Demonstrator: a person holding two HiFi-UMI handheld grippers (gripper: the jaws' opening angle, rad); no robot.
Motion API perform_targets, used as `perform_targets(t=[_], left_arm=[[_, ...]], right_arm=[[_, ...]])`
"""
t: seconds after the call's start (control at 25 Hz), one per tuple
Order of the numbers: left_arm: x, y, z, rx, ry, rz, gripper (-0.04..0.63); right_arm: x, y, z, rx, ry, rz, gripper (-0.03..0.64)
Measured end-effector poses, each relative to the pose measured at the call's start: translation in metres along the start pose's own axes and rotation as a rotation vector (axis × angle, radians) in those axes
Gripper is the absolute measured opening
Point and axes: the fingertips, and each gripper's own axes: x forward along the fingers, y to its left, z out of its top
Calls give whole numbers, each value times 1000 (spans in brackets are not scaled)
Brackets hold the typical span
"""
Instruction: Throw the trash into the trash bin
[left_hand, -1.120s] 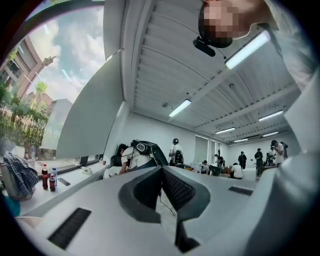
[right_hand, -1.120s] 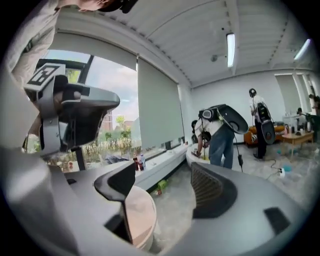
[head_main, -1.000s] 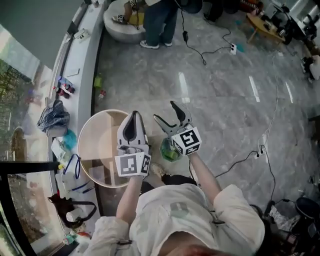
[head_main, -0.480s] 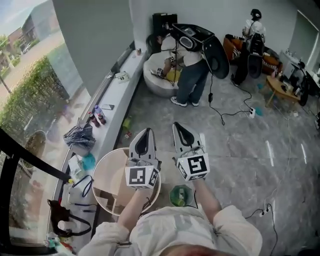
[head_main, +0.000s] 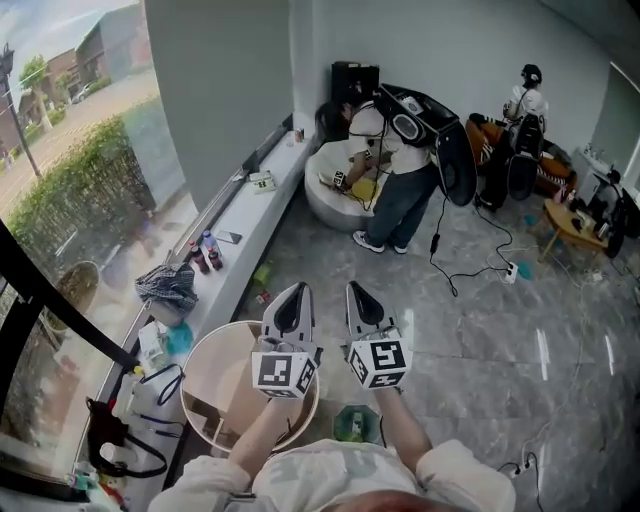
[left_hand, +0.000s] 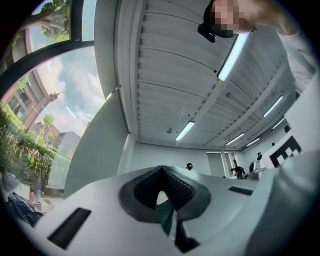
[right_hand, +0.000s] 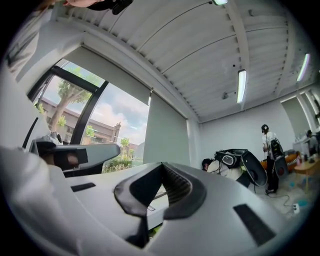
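Note:
In the head view a small green trash bin stands on the grey floor just in front of my body, with scraps inside it. Both grippers are held up above it, side by side, pointing away from me. My left gripper is shut, its tips meeting with nothing between them. My right gripper is shut too and holds nothing. The left one hangs over the rim of a round beige table; the right one is over the floor beyond the bin.
A white window ledge on the left carries bottles and a bunched cloth. Bags lie below it. A person bends over a round white seat ahead, and cables trail across the floor.
A second ago my right gripper stood open right over the green bin; now it is shut. Both grippers have risen, and the head view has tilted up toward the room.

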Motion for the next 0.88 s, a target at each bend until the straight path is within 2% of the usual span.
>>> perform_targets(t=[0.16,0.4,0.88], left_arm=[[-8,5,-10,16,31,11,11],[-1,-4,-9,48,50,20,12],[5,-20,-1,59,44,-56,12]], right_arm=[[-6,-10,-13,52,26,-44,14],[-15,-24,-11,58,16,-58,14],[-12,-23,5,14,-17,-79,14]])
